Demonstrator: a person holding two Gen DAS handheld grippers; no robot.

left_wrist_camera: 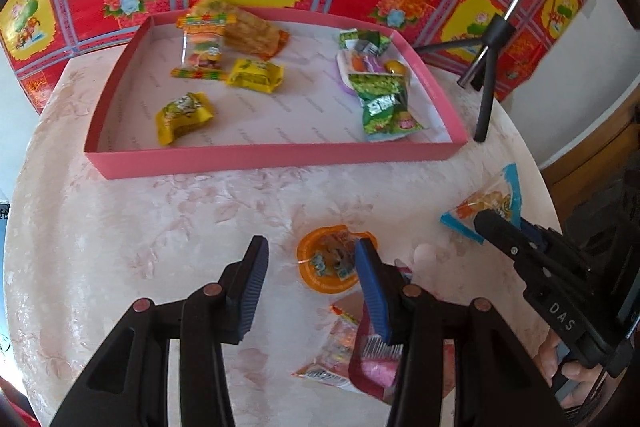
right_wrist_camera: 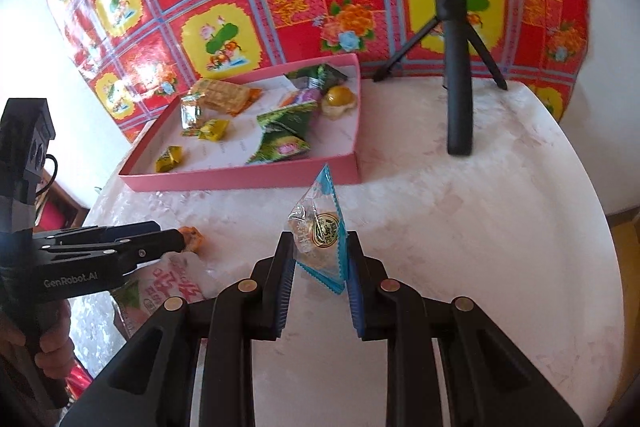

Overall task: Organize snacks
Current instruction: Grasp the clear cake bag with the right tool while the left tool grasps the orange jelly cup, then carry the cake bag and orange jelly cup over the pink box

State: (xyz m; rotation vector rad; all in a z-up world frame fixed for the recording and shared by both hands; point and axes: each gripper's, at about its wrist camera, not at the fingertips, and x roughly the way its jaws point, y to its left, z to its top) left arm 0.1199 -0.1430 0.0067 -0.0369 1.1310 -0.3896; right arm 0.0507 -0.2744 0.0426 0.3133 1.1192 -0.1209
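The right tool [right_wrist_camera: 318,267] pinches a blue-edged clear snack packet [right_wrist_camera: 320,227] above the surface [right_wrist_camera: 480,227], while the left tool [left_wrist_camera: 310,283] hangs partly open, empty, near the pink tray [left_wrist_camera: 276,157].

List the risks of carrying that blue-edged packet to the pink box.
1. The right gripper pinches only the lower part of the blue-edged packet; the slick wrapper may slip out.
2. The tripod stands beside the pink box; a wide swing could knock it.
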